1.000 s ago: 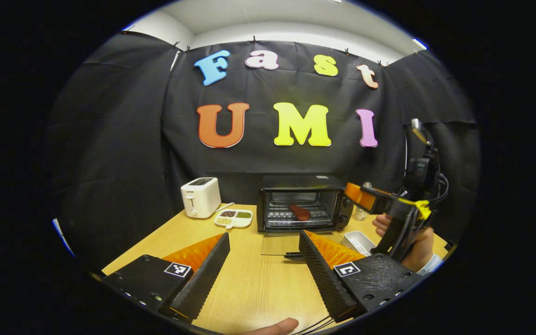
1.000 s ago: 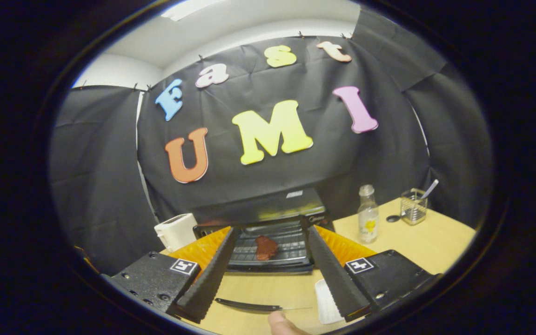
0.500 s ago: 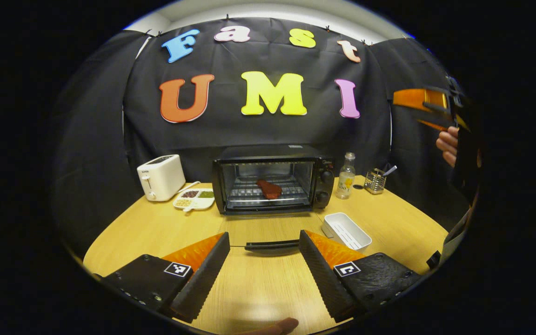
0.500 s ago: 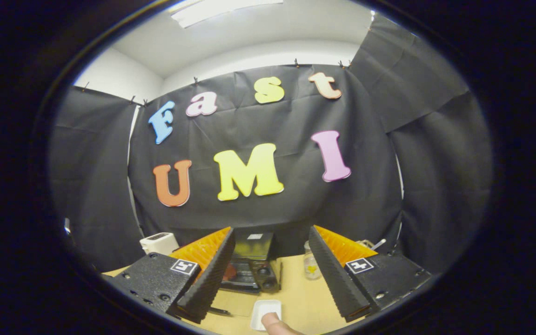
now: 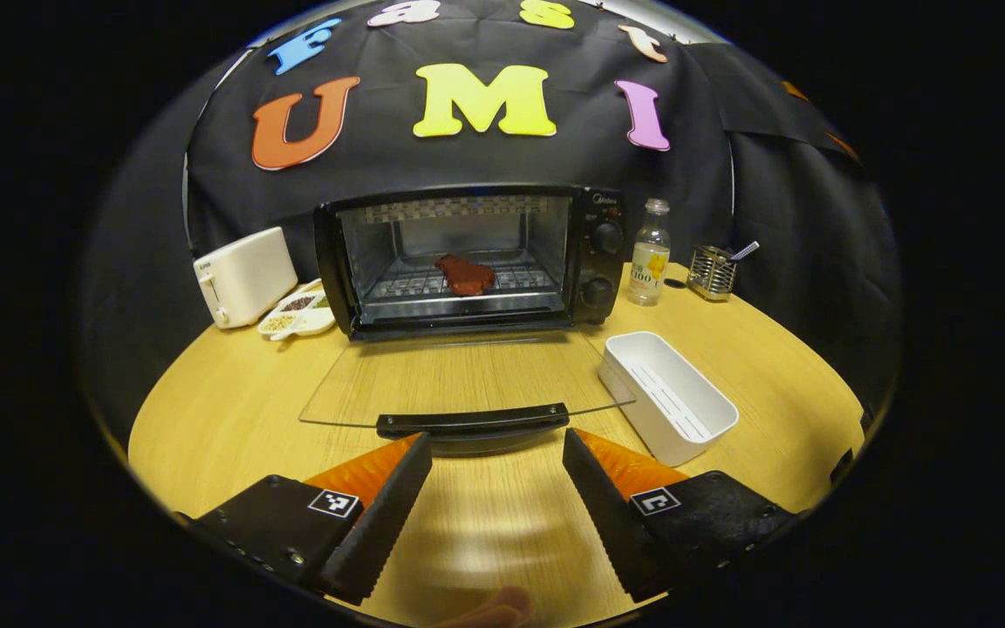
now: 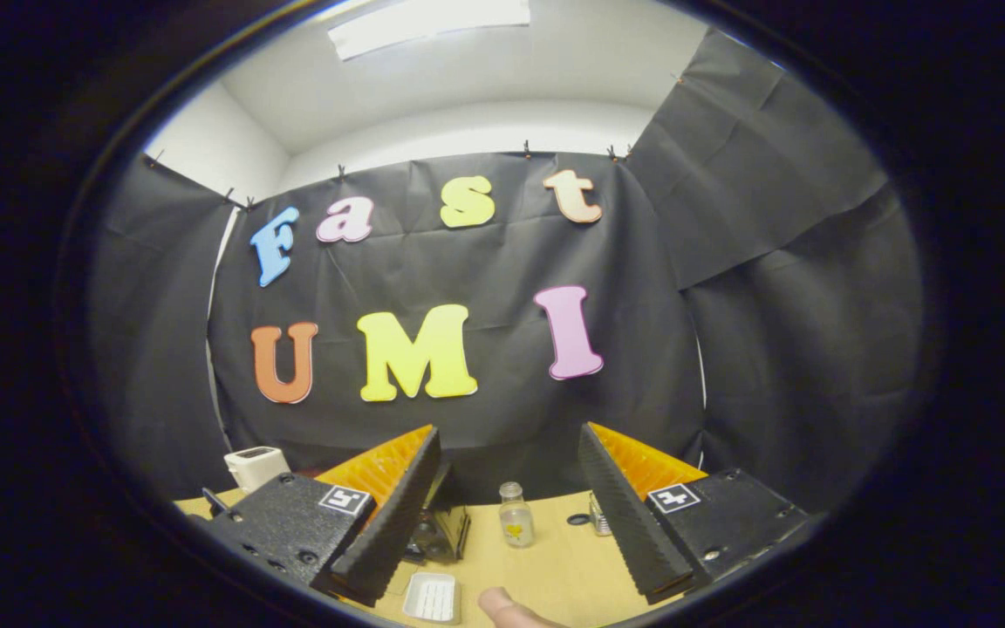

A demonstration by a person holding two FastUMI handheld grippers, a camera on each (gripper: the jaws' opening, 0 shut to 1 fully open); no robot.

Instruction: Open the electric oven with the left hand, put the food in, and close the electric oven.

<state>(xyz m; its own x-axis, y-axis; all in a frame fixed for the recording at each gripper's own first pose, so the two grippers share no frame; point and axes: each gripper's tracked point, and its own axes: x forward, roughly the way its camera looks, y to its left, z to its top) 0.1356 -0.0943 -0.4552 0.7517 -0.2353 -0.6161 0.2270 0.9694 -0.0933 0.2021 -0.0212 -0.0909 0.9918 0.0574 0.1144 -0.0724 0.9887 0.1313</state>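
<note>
- Electric oven [image 5: 468, 257] stands at the back of the round wooden table [image 5: 223, 410] in the left gripper view, its glass door [image 5: 459, 379] folded flat onto the tabletop and a reddish-brown piece of food [image 5: 465, 274] lying on the wire rack inside
- Left gripper [image 5: 496, 475] has its fingers spread wide with nothing between them, just short of the door's black handle [image 5: 472, 420] and not touching it
- Left gripper view also lays out a white toaster [image 5: 244, 275], a divided dish of grains [image 5: 297, 312], a white rectangular tray [image 5: 666, 395] right of the door, a clear bottle [image 5: 649, 263] and a wire utensil holder [image 5: 714, 272]
- Right gripper view looks from higher and farther back: right gripper [image 6: 507, 515] is parted and empty, well above the table, with the ceiling light [image 6: 428, 15] in sight; of the oven [image 6: 440, 532] just a dark corner peeks past the left finger, and the food is hidden there
- Same view has the bottle [image 6: 516, 516], the tray [image 6: 432, 597] and the toaster [image 6: 255, 466] small and low, plus a fingertip [image 6: 502, 604] at the bottom edge
- Compared with half a second ago, the left gripper has come closer to the oven, so door and handle loom larger, while the right gripper has pulled farther up and away; the food has not shifted on the rack
</note>
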